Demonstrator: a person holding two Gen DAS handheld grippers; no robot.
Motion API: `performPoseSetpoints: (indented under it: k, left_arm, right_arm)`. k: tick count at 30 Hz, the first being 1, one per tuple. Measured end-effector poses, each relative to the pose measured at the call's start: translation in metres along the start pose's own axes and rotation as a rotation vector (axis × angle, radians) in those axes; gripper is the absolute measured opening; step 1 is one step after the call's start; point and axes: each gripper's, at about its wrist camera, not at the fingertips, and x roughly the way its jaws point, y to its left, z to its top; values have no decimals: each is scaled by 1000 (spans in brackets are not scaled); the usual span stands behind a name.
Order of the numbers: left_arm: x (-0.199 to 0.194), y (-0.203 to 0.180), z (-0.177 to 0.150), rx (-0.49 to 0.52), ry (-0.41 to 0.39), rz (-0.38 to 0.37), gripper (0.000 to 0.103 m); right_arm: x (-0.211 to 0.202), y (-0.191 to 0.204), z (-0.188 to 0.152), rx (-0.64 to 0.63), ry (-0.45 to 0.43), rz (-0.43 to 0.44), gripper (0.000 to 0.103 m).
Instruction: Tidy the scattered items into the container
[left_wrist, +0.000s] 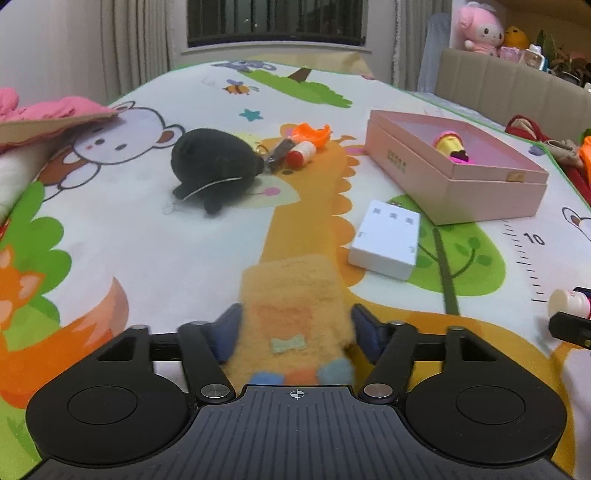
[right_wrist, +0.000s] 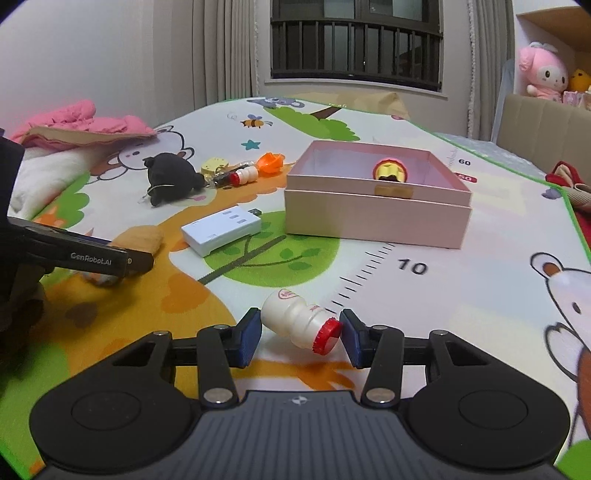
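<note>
My left gripper (left_wrist: 297, 325) is shut on an orange felt pouch (left_wrist: 295, 295), with both blue pads against its sides just above the play mat (left_wrist: 147, 240). My right gripper (right_wrist: 301, 332) is shut on a small white bottle with a red cap (right_wrist: 295, 317), which lies crosswise between the pads. The open pink box (right_wrist: 376, 218) stands ahead on the mat and holds a yellow and pink toy (right_wrist: 389, 171). A white rectangular block (right_wrist: 221, 230) lies in front of the box. Farther back lie a black plush (right_wrist: 170, 177), another small red-capped bottle (right_wrist: 245, 174) and an orange plastic piece (right_wrist: 271, 160).
Pink bedding (left_wrist: 55, 110) is piled at the mat's left edge. Red and orange things (left_wrist: 524, 127) lie beyond the right edge, below a beige padded backrest (left_wrist: 498, 81). A pink plush (right_wrist: 543, 72) sits on a shelf at the back right. Curtains and a barred window close off the far side.
</note>
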Motion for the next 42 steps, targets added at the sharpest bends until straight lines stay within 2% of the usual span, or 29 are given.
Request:
performPoseSetpoints:
  k: [6, 11, 14, 17, 21, 23, 28, 31, 36, 42]
  left_arm:
    - [-27, -24, -10, 50, -7, -37, 61]
    - [-58, -52, -27, 83, -25, -118, 55]
    - [-66, -66, -36, 94, -28, -156, 55]
    - [-61, -77, -46, 114, -15, -147, 64]
    - [-59, -80, -52, 108, -20, -137, 69]
    - [-60, -81, -53, 105, -18, -144, 77]
    - [-59, -82, -57, 103, -24, -148, 80]
    - [-61, -83, -57, 116, -35, -137, 61]
    - [-65, -86, -53, 124, -42, -147, 56]
    - [-68, -97, -40, 142, -57, -197, 53]
  right_arm:
    - [-13, -14, -10, 22, -16, 9, 46]
    - [-21, -20, -18, 29, -22, 15, 46]
    - [-22, -21, -25, 15, -12, 8, 46]
    - [-21, -21, -34, -9, -8, -10, 46]
    - [-23, -21, -38, -13, -20, -19, 46]
    - [-22, -20, -38, -9, -21, -22, 47]
    - [-21, -19, -38, -12, -18, -26, 49]
    - [-23, -19, -36, -18, -17, -21, 46]
    - [-26, -20, -32, -48, -16, -10, 46]
    - [-33, -30, -23, -102, -30, -4, 46]
